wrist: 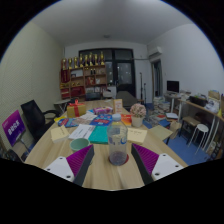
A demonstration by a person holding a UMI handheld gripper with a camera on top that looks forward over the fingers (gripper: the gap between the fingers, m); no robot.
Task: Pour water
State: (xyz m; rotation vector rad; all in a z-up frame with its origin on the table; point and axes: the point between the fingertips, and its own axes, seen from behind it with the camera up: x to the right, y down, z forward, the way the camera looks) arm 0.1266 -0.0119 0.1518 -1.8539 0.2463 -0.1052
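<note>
While the gripper (118, 166) hovered over the near edge of the wooden table (100, 172), its fingers (62, 166) were spread apart. A clear glass cup (118, 146), see-through and upright, stood on the table between the fingertips, touching neither. Papers (84, 129) lay beyond.

no readable text, white marks on a purple sign (13, 126) (too small to read), no legible labels elsewhere
</note>
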